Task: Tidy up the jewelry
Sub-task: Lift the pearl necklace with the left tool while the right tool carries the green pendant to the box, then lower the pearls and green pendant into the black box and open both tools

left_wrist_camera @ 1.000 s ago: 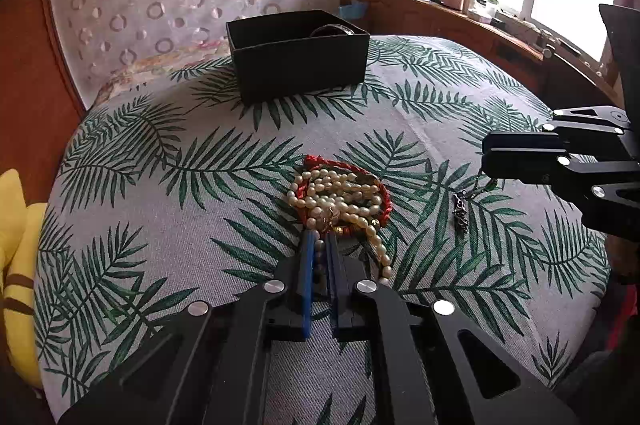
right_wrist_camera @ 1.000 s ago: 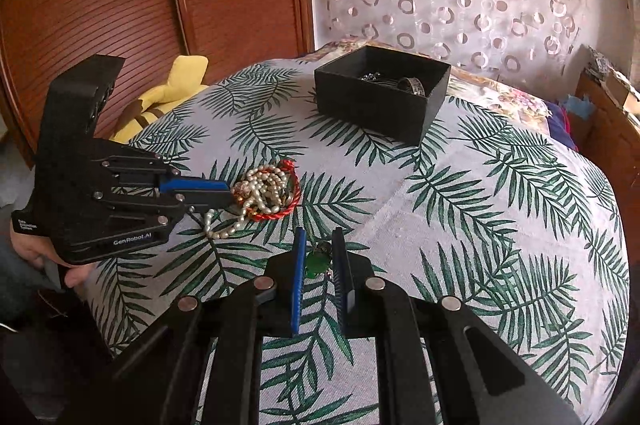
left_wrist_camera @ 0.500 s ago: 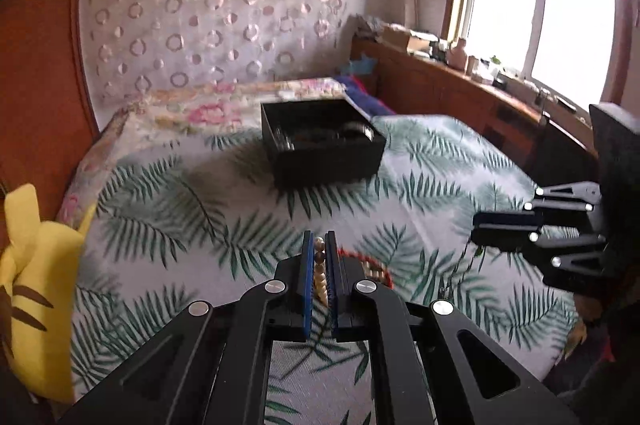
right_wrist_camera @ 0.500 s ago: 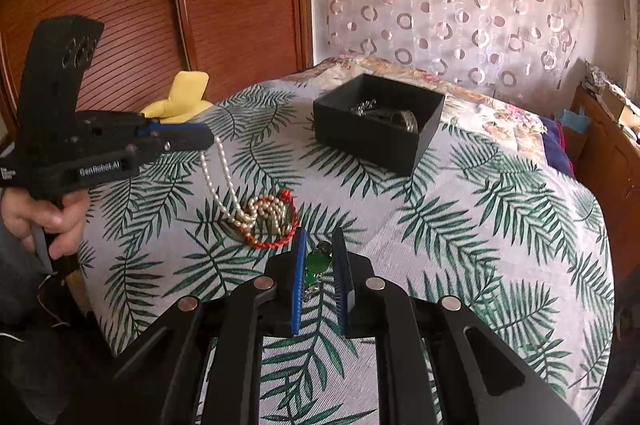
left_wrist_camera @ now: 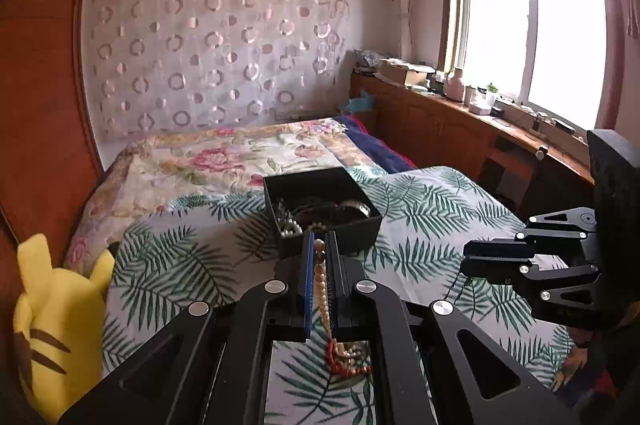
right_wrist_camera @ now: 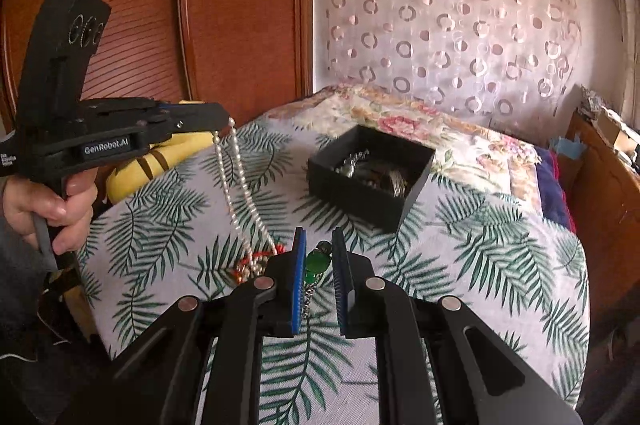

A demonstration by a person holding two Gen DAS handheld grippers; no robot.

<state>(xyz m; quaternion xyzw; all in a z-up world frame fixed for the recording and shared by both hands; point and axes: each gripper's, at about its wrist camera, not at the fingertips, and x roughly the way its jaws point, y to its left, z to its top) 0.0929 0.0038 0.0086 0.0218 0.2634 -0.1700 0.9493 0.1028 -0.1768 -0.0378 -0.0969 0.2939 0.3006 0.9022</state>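
Bedroom setup, palm-leaf bedspread (right_wrist_camera: 460,257) with a black box (right_wrist_camera: 372,173) already holding some jewelry just past both sets of jaws. Left gripper (left_wrist_camera: 319,245) pinched tight on a pearl necklace (right_wrist_camera: 236,185), tail trailing below into a red bead string (left_wrist_camera: 348,365); right gripper (right_wrist_camera: 318,245) nearly closed on a green pendant (right_wrist_camera: 316,263). Mid-carry probably, next up needs lifting clear and dropping both over the box.

My right gripper (right_wrist_camera: 318,245) pinches green pendant (right_wrist_camera: 316,262) | pearl strand (right_wrist_camera: 240,193) hangs ahead-left from left gripper (right_wrist_camera: 224,119) | black box (right_wrist_camera: 370,177) ahead
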